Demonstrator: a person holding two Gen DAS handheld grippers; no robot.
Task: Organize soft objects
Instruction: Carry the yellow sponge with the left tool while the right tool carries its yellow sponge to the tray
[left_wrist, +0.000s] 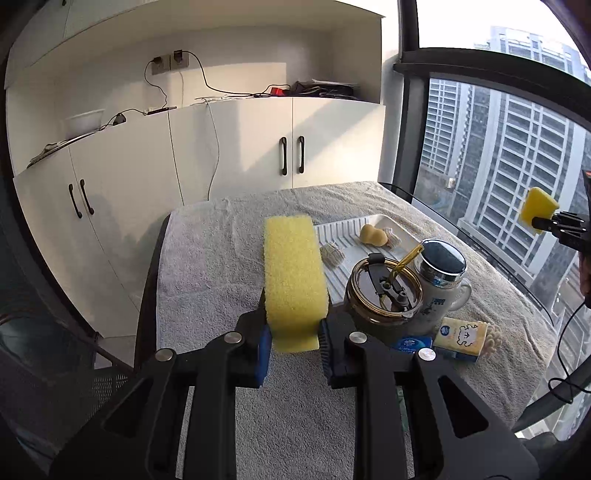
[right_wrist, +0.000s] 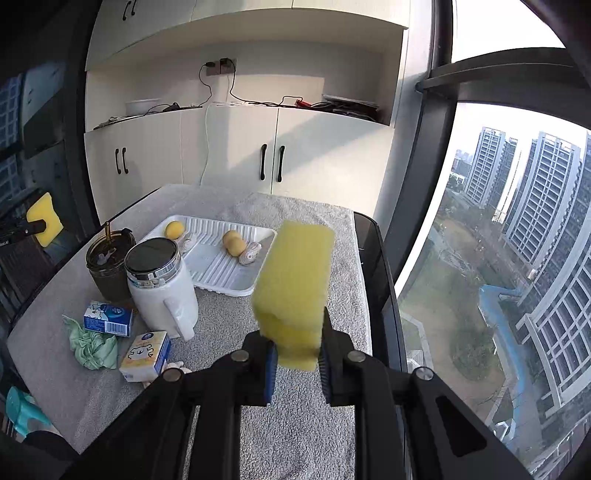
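Both porous yellow sponge blocks (left_wrist: 293, 273) (right_wrist: 295, 291), clamped aloft

Nothing really readable here

The blue carton (right_wrist: 108, 318) and the yellow carton (right_wrist: 146, 355) both carry print and a cartoon animal, and the white mug (left_wrist: 439, 295) has a dark blue mark, but all of it is too small to read.

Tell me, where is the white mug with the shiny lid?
In the right wrist view, the white mug stands on the grey towel, left of centre, beside the dark jar and just in front of the white tray.
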